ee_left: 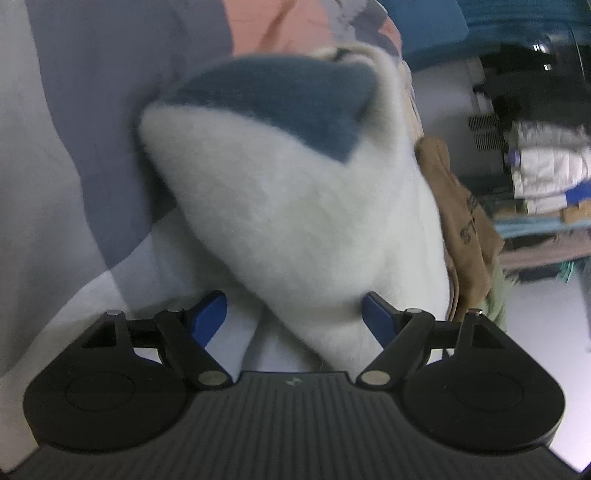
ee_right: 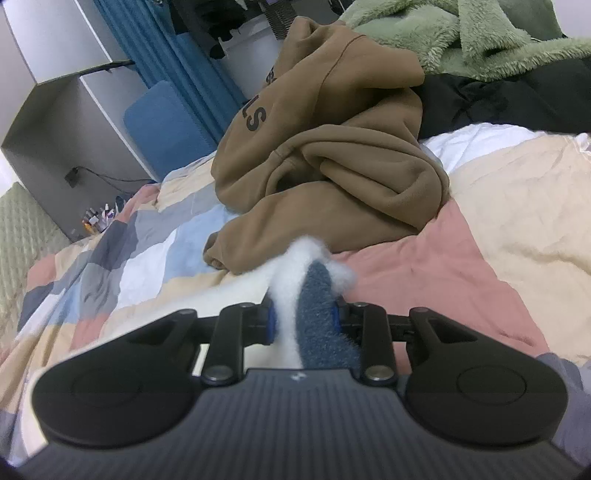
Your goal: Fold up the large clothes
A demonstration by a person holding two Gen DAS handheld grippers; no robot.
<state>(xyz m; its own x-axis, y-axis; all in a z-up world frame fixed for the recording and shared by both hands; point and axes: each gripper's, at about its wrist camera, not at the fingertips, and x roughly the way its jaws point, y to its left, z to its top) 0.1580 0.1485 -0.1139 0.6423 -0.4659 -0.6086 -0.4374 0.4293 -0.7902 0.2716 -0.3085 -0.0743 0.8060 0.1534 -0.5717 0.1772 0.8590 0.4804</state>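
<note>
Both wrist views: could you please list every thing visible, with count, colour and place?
Fluffy white and blue-grey fleece garment: one, between both grippers.
Brown hooded sweatshirt with dark letters: one, crumpled on the bed.
Fuzzy green fleece: one, behind the sweatshirt.
Black garment: one, beside the green fleece.
Patchwork quilt: one, pink, cream, grey, blue, covering the bed.
Blue curtain: one, background.
Left gripper: black, blue pads, open.
Right gripper: black, shut on the fleece garment.

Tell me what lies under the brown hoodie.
The brown hoodie rests on the patchwork quilt; white bedding shows behind it. Whatever lies directly beneath its bulk is covered.
</note>
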